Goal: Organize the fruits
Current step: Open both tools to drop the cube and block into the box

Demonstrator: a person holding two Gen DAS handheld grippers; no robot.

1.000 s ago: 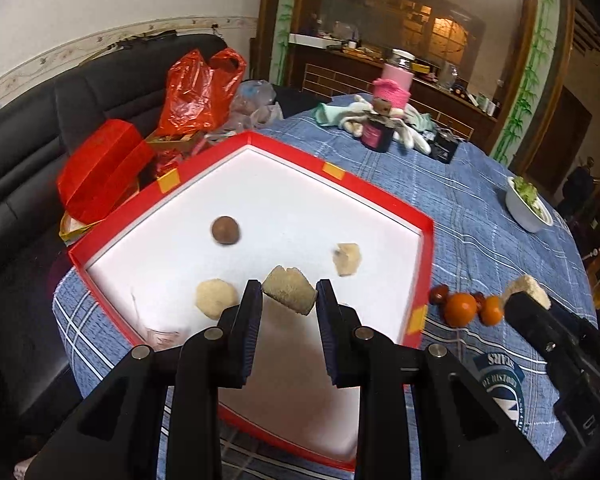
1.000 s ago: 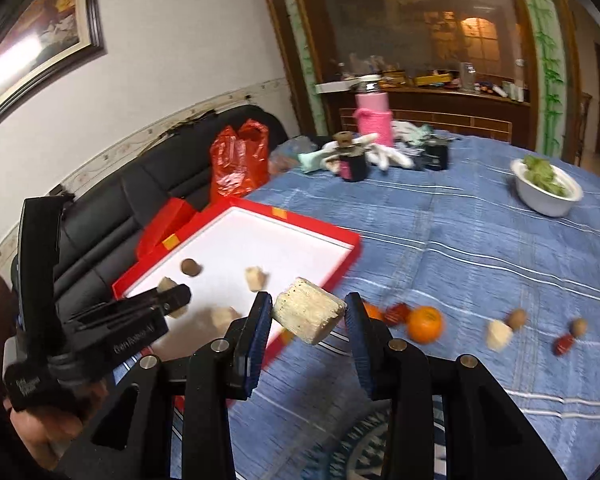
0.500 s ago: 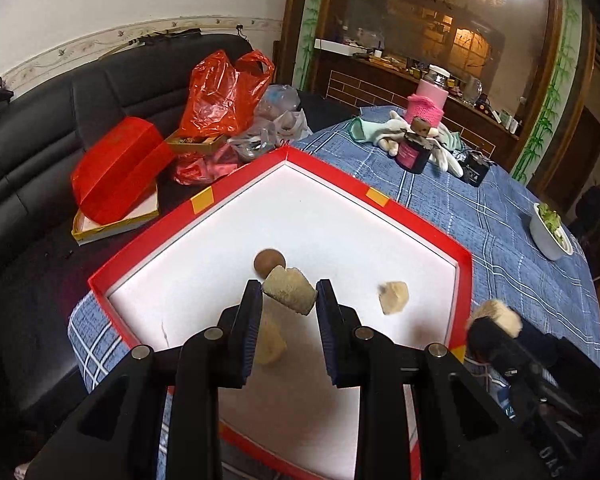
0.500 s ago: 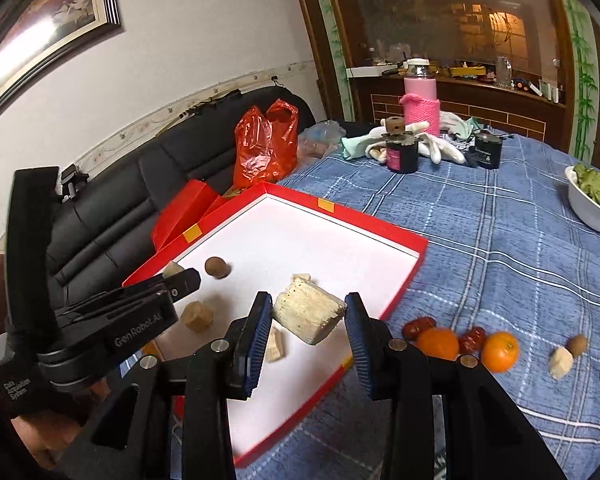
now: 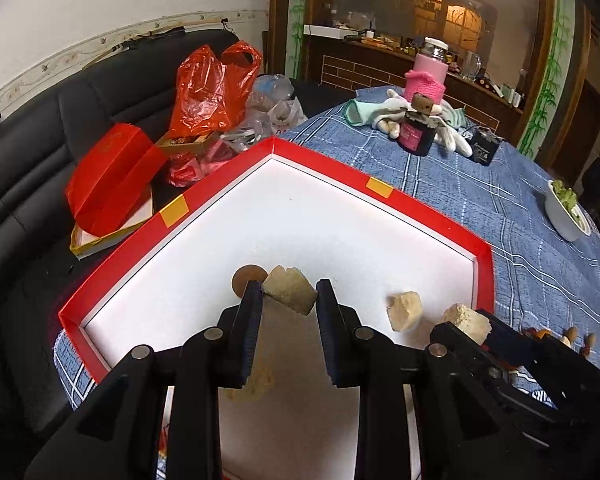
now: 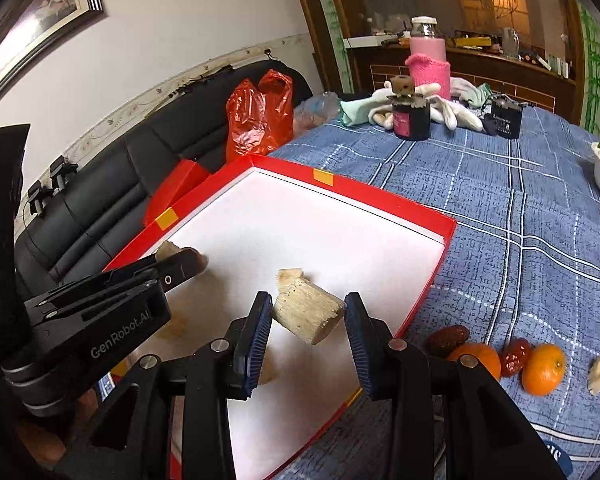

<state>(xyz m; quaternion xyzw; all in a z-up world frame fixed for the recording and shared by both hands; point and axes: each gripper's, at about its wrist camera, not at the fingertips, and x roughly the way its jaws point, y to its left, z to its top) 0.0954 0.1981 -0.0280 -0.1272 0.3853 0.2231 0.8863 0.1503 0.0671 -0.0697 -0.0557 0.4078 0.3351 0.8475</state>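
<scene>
- The left gripper has its jaws closed to a narrow gap on a pale, rough chunk, pinched across its short sides and hanging clear above the white floor of the red box.
- The right gripper has its jaws a little wider, clamped on the end faces of a fibrous cut stub, also over the box, just inside its near-right wall.
- Both pieces look light, dry and stiff; neither sags between the jaws. Their coarse skin should give the pads good bite, so slipping seems unlikely, though the corners may crumble under a hard squeeze.
- Flat cut faces are the best places to hold, as the right jaws do now; the left chunk is lumpier and sits tilted, so it may roll when let go.
- Just beyond the left jaws lies a round brown fruit; to their right, another pale lump.
- To the right of the right jaws, on the blue-clothed tabletop, wait two oranges and red dates: rounder, smoother, likelier to roll.
</scene>
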